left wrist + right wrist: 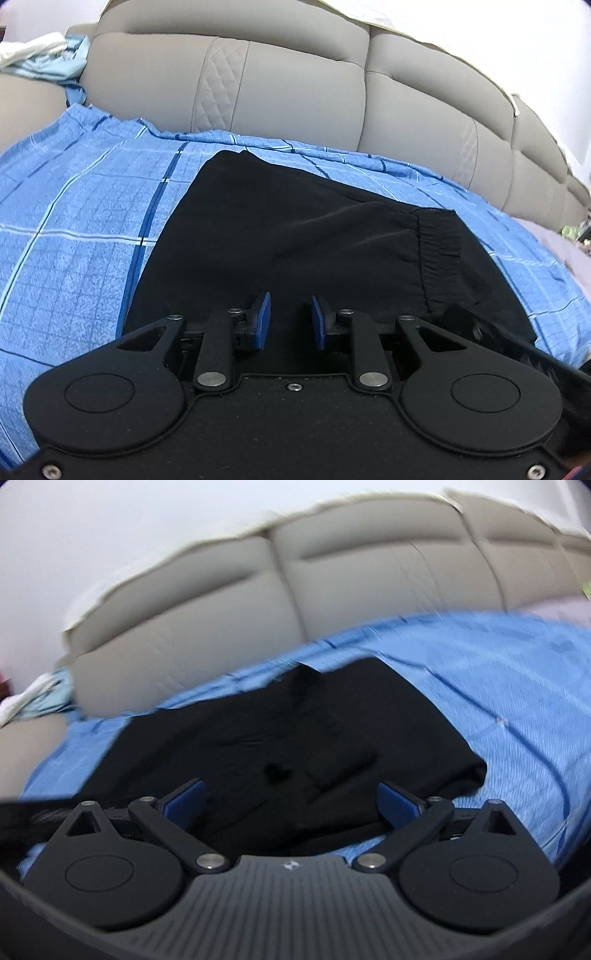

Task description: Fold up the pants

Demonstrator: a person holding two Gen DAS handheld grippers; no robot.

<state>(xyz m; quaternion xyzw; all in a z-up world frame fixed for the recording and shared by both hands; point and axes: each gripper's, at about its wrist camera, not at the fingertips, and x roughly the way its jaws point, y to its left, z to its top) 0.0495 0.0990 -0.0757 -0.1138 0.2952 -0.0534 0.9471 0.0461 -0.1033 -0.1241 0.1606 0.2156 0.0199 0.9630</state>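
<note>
Blue-padded left gripper hovered narrowly parted, gripping nothing, over the black pants, their elastic waistband at two o'clock. Right gripper gaped wide, empty, cloth running toward twelve. Blue checked sheet beneath; beige headboard beyond.

black pants – folded, flat on bedsheet

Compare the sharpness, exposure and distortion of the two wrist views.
Left wrist view: sharp, the black pants show folds and waistband; the wall top right is blown out; fisheye bows the headboard. Right wrist view: motion-blurred, the pants and blue sheet are smeared; only the right hand-held gripper stays crisp.
</note>
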